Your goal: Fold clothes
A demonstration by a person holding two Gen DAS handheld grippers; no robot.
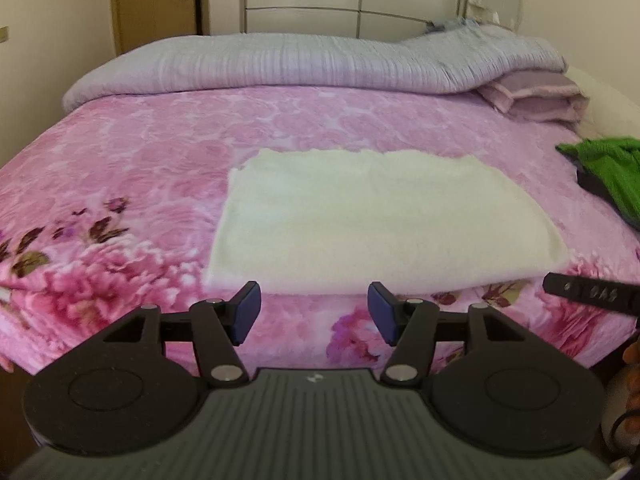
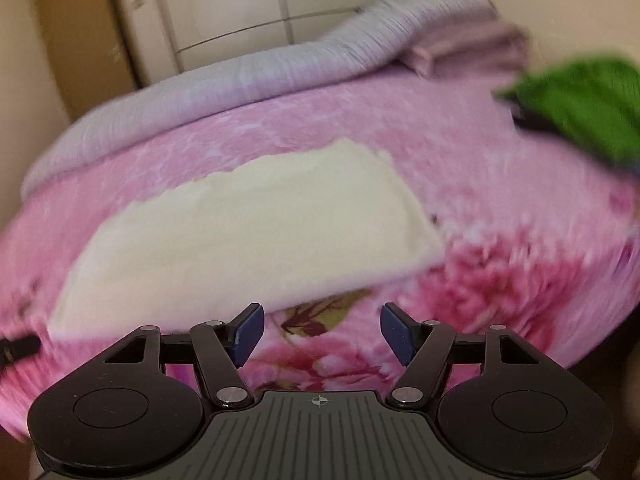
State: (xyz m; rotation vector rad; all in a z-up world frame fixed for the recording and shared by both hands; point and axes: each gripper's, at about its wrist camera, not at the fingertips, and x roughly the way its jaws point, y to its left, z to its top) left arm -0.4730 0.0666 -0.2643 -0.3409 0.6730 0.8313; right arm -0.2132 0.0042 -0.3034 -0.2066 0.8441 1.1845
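The folded cream cloth point(image 1: 376, 220) lay flat on the pink bedspread point(image 1: 120, 168). Just short of its near edge, the left gripper point(image 1: 313, 312) and right gripper point(image 2: 322, 334) hung parted and empty.

Fluffy cream cloth point(image 1: 372, 220) on a plush floral blanket point(image 1: 132, 152) (soft, matt); ribbed lilac quilt point(image 1: 280, 66) behind.

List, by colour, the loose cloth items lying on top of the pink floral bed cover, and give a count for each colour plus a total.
Cream: 1, the folded cream cloth
Green: 1, the green garment
Lilac-grey: 1, the ribbed quilt
Mauve: 1, the folded mauve blanket
Total: 4
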